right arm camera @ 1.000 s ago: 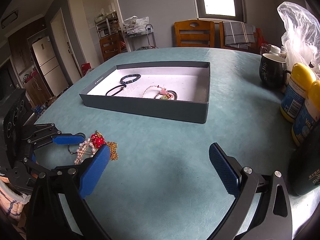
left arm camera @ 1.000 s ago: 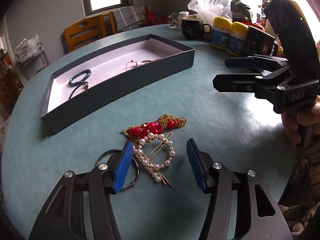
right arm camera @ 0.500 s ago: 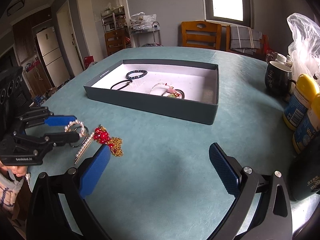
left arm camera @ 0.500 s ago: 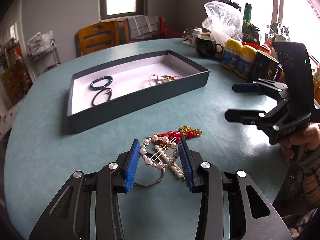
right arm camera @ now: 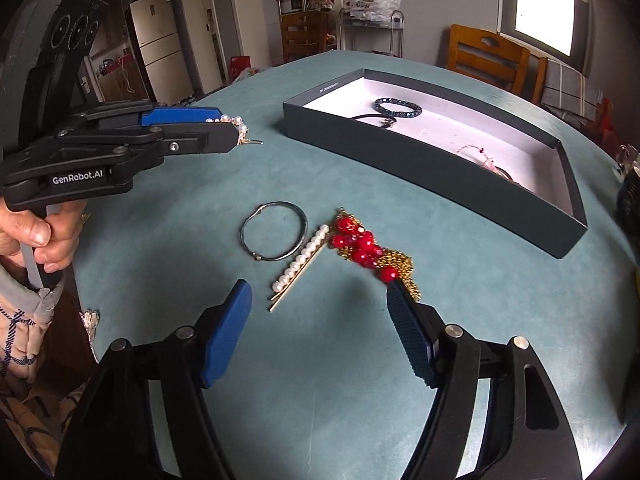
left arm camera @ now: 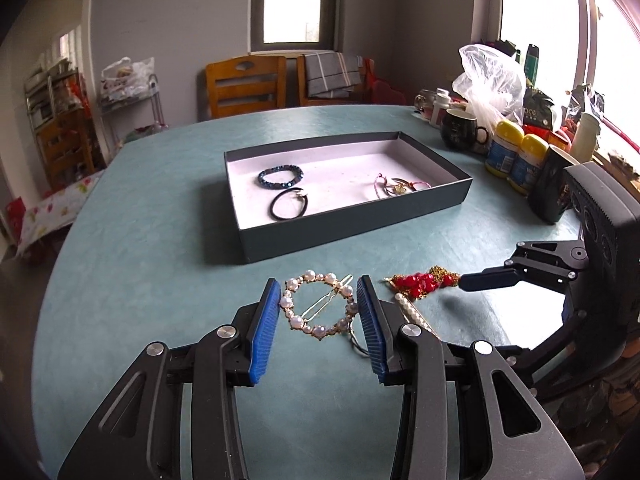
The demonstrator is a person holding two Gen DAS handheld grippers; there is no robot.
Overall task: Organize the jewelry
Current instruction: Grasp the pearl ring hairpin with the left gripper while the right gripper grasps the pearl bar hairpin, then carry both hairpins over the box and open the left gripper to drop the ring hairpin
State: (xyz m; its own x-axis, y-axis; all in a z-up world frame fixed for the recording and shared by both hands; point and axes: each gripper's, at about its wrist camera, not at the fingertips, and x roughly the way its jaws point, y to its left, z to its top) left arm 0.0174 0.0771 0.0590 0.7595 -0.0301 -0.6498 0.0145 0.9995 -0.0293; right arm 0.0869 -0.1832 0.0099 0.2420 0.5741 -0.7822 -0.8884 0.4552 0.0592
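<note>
My left gripper (left arm camera: pixel 319 316) is shut on a round pearl hair clip (left arm camera: pixel 320 307) and holds it above the table; it also shows in the right wrist view (right arm camera: pixel 236 130). My right gripper (right arm camera: pixel 320 330) is open and empty, low over a straight pearl hairpin (right arm camera: pixel 302 262), a thin metal bangle (right arm camera: pixel 274 236) and a red-bead and gold-chain piece (right arm camera: pixel 366 250). The dark open box (left arm camera: pixel 352 220) holds a blue bead bracelet (left arm camera: pixel 280 177), a black hair tie (left arm camera: pixel 289 208) and a pink cord bracelet (left arm camera: pixel 398 186).
A black mug (left arm camera: pixel 460 134), yellow-capped bottles (left arm camera: pixel 516 156), a dark box (left arm camera: pixel 550 188) and a plastic bag (left arm camera: pixel 492 80) crowd the table's right edge. Wooden chairs (left arm camera: pixel 244 84) stand behind the table. The round teal table (left arm camera: pixel 140 248) drops off near me.
My left gripper has lifted the pearl hair clip off the pile and moved it left and up. My right gripper has swung down over the remaining jewelry.
</note>
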